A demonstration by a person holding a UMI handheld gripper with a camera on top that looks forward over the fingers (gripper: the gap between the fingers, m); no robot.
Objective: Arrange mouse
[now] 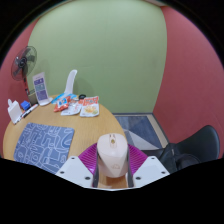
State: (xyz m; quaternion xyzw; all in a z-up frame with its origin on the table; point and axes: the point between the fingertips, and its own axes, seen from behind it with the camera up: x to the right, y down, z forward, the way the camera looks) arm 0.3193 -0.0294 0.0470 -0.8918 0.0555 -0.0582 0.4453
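A white computer mouse (112,153) with a scroll wheel sits between my gripper's (112,166) two fingers, its nose pointing away from me. The magenta pads (91,160) press on both of its sides. The mouse is held up off the round wooden table (85,128), near the table's right edge. A grey-blue patterned mouse mat (45,144) lies on the table to the left of the fingers.
At the table's far side lie colourful packets (80,103), a white stand (71,82), a phone-like device (41,88) and small bottles (16,108). A fan (24,62) stands behind. A black chair (190,152) is to the right. A grey floor mat (138,128) lies beyond the table.
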